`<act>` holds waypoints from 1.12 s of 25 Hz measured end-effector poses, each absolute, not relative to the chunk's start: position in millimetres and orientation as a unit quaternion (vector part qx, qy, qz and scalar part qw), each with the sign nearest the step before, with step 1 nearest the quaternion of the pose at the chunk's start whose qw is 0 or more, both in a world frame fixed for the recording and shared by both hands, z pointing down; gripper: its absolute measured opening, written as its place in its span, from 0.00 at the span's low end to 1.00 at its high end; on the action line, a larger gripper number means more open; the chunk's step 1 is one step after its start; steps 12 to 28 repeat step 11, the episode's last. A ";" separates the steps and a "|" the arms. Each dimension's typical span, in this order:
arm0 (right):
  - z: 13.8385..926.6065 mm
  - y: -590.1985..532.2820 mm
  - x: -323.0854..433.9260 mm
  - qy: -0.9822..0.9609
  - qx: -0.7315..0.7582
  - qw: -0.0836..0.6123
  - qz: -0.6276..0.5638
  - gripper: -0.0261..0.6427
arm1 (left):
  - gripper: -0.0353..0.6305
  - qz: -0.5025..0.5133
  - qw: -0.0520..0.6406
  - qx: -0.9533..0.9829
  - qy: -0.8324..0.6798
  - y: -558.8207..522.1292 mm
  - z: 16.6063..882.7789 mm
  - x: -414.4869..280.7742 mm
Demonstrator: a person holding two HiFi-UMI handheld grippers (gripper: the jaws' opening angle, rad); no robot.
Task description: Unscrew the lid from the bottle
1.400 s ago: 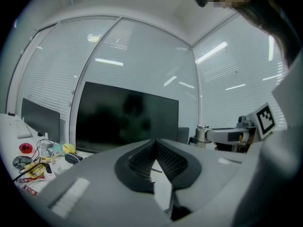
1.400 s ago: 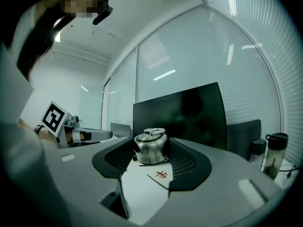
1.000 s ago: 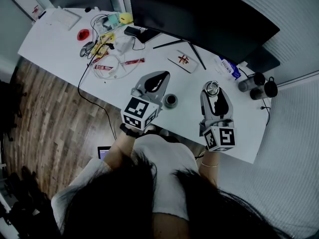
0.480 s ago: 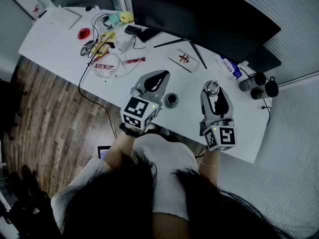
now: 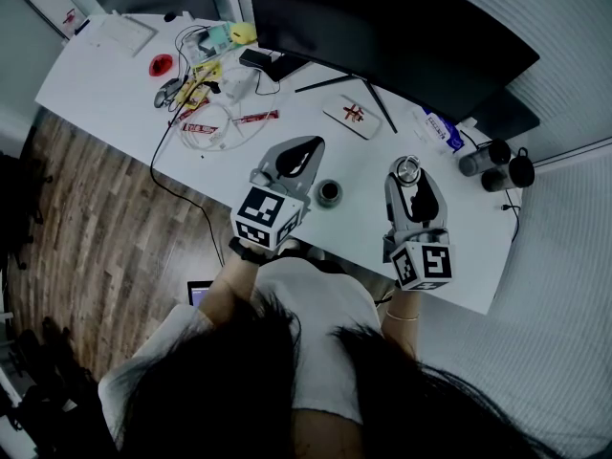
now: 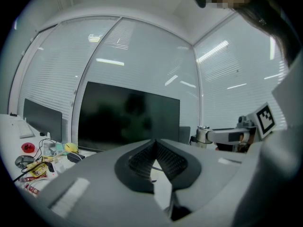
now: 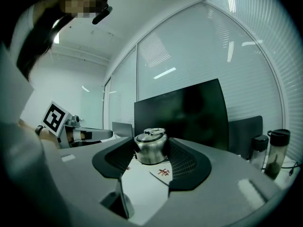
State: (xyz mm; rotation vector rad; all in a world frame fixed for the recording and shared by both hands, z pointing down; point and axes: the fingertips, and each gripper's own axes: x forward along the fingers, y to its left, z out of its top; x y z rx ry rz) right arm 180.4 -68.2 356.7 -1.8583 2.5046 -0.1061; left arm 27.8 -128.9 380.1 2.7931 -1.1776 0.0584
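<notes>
Desk station, two hand-held grippers, listed from the person outward. Left gripper (image 6: pixel 154 143): jaws closed tip to tip on nothing, held off the work, well to the left of the bottle. Small dark round piece (image 5: pixel 328 193): on the white table (image 5: pixel 115 75) between the two grippers; what it is cannot be told. Right gripper (image 7: pixel 151 151): jaws clenched on the squat silver bottle (image 5: pixel 408 168), which sits out at the jaw tips, both ribbed pads against its rounded sides. Lid (image 7: pixel 150 133): ring-topped and, by its look, still seated on the bottle. Hazards as judged: smooth curved metal held only at the tips may slip or spin in the pads; with the left gripper closed and idle nothing turns the lid against the hold, so a twist would carry bottle and lid round together; a sweep of the left gripper toward the lid could knock the round piece. Beyond: card with a red mark (image 5: pixel 350 116) and the monitor (image 5: pixel 402 36) just behind, where a dropped bottle would roll; two dark tumblers (image 5: pixel 507 165) far right; cable clutter (image 5: pixel 206 113) far left.
</notes>
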 end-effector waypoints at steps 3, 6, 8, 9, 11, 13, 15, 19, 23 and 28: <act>357.1 -68.1 174.6 0.811 -0.584 0.006 -0.032 0.38 | 0.14 0.020 0.055 0.920 -0.387 -129.3 380.9 28.2; 359.2 -69.1 171.8 0.815 -0.578 0.005 -0.034 0.38 | 0.14 0.020 0.054 0.920 -0.388 -130.2 381.8 28.4; 360.2 -69.4 171.3 0.817 -0.575 0.005 -0.035 0.38 | 0.14 0.020 0.054 0.920 -0.388 -130.7 381.5 28.4; 360.3 -69.6 170.8 0.818 -0.575 0.005 -0.036 0.38 | 0.14 0.020 0.054 0.920 -0.389 -131.0 381.3 28.0; 360.4 -69.9 169.7 0.819 -0.573 0.006 -0.037 0.38 | 0.14 0.020 0.054 0.919 -0.389 -131.6 380.7 27.0; 360.4 -69.9 169.7 0.819 -0.573 0.006 -0.037 0.38 | 0.14 0.020 0.054 0.919 -0.389 -131.6 380.7 27.0; 360.4 -69.9 169.7 0.819 -0.573 0.006 -0.037 0.38 | 0.14 0.020 0.054 0.919 -0.389 -131.6 380.7 27.0; 360.4 -69.9 169.7 0.819 -0.573 0.006 -0.037 0.38 | 0.14 0.020 0.054 0.919 -0.389 -131.6 380.7 27.0; 360.4 -69.9 169.7 0.819 -0.573 0.006 -0.037 0.38 | 0.14 0.020 0.054 0.919 -0.389 -131.6 380.7 27.0; 360.4 -69.9 169.7 0.819 -0.573 0.006 -0.037 0.38 | 0.14 0.020 0.054 0.919 -0.389 -131.6 380.7 27.0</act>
